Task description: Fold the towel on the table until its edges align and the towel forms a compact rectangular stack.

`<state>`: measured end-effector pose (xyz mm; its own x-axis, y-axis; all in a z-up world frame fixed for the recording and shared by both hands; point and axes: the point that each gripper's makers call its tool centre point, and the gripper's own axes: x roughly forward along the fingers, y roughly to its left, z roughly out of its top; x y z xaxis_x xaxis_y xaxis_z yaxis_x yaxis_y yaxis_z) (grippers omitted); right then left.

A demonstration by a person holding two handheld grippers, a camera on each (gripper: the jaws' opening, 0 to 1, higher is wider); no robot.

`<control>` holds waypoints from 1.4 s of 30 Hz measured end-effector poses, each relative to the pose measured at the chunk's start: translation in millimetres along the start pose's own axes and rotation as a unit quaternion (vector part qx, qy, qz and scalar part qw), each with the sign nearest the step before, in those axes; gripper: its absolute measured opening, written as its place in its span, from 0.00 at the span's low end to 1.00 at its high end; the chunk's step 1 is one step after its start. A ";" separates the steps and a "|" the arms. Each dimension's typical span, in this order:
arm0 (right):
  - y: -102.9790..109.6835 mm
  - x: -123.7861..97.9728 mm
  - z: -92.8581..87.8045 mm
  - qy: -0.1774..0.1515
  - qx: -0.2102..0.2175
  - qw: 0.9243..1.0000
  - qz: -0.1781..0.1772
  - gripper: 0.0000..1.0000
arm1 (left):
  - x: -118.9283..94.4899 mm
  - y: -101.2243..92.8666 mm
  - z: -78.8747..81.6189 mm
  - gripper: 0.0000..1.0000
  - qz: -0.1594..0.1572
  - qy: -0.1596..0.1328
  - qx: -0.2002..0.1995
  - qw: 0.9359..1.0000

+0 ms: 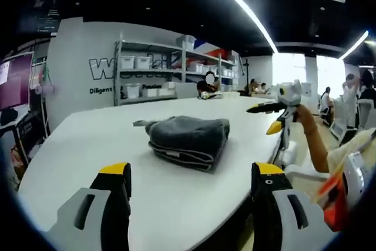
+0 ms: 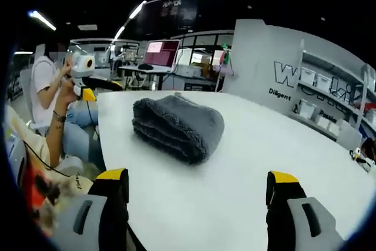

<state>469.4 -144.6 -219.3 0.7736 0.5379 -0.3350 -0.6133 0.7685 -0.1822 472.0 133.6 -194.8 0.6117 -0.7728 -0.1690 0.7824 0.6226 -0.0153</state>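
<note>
A grey towel [image 1: 188, 139] lies folded into a thick compact bundle on the white table [image 1: 88, 145], its stacked edges facing the left gripper view. My left gripper [image 1: 191, 174] hovers just short of it, open and holding nothing. Off the table's right edge, my right gripper [image 1: 269, 117] is held up by a hand. In the right gripper view the same towel [image 2: 179, 124] shows its rounded fold, and my right gripper [image 2: 197, 179] is open, well back from it over the table [image 2: 264, 145]. My left gripper [image 2: 94, 88] appears at the table's left edge.
Metal shelves with white bins [image 1: 153, 77] stand behind the table, by a white wall panel with lettering. A person's arm [image 1: 314, 142] reaches in at the right. People sit at desks beyond, and a monitor [image 2: 161, 53] glows at the back.
</note>
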 end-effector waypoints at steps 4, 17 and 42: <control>0.0 -1.7 -2.9 -0.007 0.004 1.000 -0.001 0.99 | 8.0 -8.5 8.0 0.78 -0.007 -0.008 -0.004 1.000; 11.9 0.2 -3.4 -0.032 0.011 0.999 0.023 0.99 | 45.8 -42.0 32.3 0.64 -0.046 -0.026 0.008 0.999; 19.4 7.6 -12.2 -0.017 0.009 0.999 0.040 0.99 | 100.0 -51.4 13.7 0.22 -0.018 0.003 0.085 0.996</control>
<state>461.4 -129.9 -236.7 0.7278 0.6084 -0.3164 -0.6703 0.7287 -0.1405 494.5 22.6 -197.4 0.5821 -0.7934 -0.1782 0.8130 0.5637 0.1462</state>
